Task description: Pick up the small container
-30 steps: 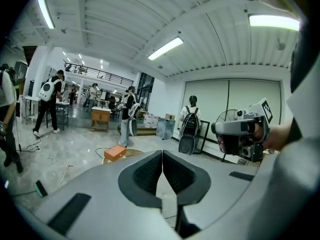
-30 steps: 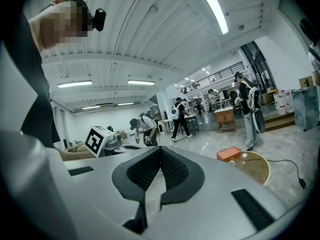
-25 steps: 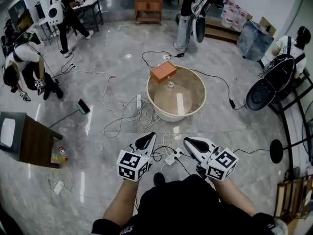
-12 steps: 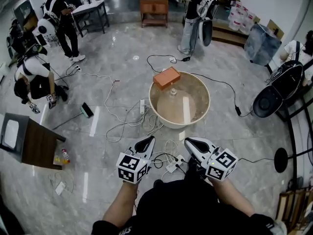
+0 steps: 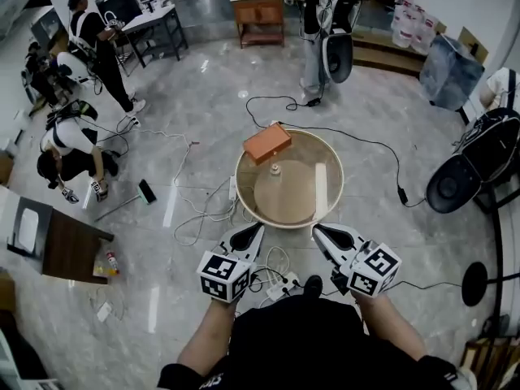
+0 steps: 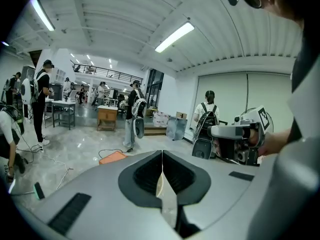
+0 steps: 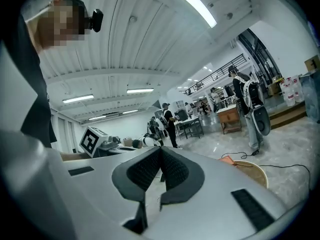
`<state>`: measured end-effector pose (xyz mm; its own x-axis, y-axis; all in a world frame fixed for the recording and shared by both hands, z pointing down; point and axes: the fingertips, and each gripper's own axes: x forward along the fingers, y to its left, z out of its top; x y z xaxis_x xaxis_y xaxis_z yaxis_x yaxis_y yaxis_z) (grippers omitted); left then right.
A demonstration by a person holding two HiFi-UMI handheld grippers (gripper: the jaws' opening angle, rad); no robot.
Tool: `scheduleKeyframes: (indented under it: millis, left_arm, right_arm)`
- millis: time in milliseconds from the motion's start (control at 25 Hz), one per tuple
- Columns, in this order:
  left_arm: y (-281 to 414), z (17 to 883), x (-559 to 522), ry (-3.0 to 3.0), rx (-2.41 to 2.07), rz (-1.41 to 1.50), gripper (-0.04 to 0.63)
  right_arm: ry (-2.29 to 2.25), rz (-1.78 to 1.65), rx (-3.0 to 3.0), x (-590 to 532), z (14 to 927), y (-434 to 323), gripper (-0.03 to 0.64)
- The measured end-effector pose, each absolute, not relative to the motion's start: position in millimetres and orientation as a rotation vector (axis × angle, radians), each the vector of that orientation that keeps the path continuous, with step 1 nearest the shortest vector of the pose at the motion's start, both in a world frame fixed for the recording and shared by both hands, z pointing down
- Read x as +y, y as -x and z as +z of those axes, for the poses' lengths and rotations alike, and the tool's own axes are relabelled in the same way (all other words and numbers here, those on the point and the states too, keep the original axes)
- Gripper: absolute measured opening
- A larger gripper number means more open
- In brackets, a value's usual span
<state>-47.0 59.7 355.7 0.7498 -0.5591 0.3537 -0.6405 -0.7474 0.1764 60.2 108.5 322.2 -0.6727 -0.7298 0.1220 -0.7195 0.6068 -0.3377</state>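
A small pale container (image 5: 275, 169) stands on a round beige table (image 5: 325, 210), beside an orange box (image 5: 266, 142) that lies over the table's far rim. In the head view both grippers are held low in front of the person, short of the table's near edge. My left gripper (image 5: 255, 228) is shut with nothing in it, and my right gripper (image 5: 318, 229) is shut and empty too. In the left gripper view the closed jaws of the left gripper (image 6: 162, 156) point over the orange box (image 6: 112, 157). In the right gripper view the right gripper (image 7: 161, 151) is shut, with the table rim (image 7: 252, 171) at the lower right.
Cables and a white power strip (image 5: 276, 283) lie on the floor under the grippers. A dark side table (image 5: 57, 242) stands at the left, a black chair (image 5: 455, 187) at the right. A person (image 5: 325, 31) stands beyond the table; others crouch or stand at the left.
The round table has come nearer to both grippers and the view has shifted forward. Both grippers stay shut and keep their spacing.
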Motion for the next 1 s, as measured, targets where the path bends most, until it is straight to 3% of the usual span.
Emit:
scheduleKeyframes:
  millis: [280,1000]
  left_arm:
    - [-27,347,25,-2.662,-1.049,0.417,0.02]
    - [-66,395,-78,-2.587,-1.21,0.327,0.017]
  right_arm:
    - [1.209,-0.558,2.831,73,326,-150,0.015]
    - [1.144,-0.702,2.89,-25,362,-198,0.015]
